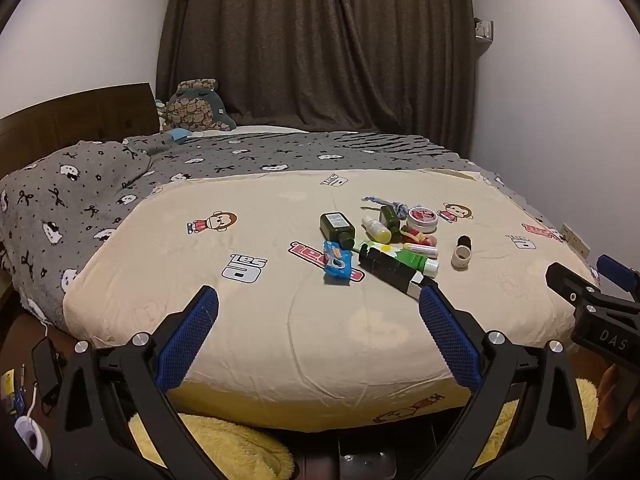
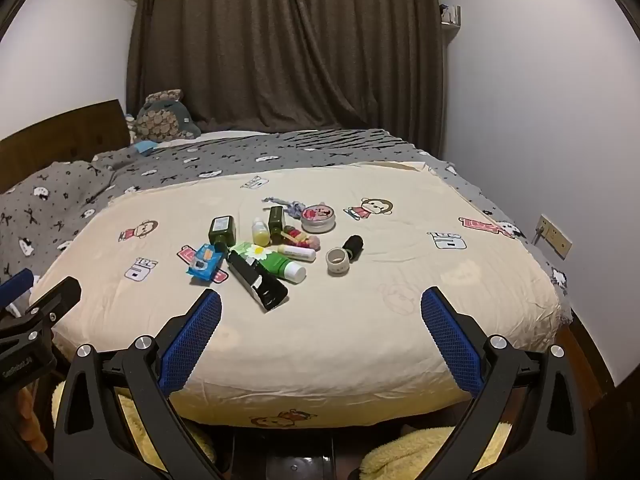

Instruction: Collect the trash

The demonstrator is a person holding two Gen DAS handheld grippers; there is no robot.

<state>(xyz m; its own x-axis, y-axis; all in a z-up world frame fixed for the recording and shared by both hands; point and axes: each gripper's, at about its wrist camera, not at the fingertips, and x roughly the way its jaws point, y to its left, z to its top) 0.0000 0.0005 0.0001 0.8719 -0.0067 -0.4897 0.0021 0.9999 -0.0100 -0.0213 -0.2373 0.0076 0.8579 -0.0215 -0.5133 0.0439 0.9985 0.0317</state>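
A small heap of trash (image 2: 268, 248) lies on the far middle of the cream, cartoon-printed quilt (image 2: 400, 320); it holds a long black box (image 2: 256, 280), a green tube with a white cap (image 2: 280, 264), two dark green squat bottles, a glossy blue packet (image 2: 205, 266) and a round tin (image 2: 318, 218); a tape ring (image 2: 337, 261) sits just right of it; the left gripper (image 1: 319, 304) and right gripper (image 2: 321, 306) hover wide apart, holding nothing, over the near edge; brown pleated curtains (image 2: 288, 48) hang behind.
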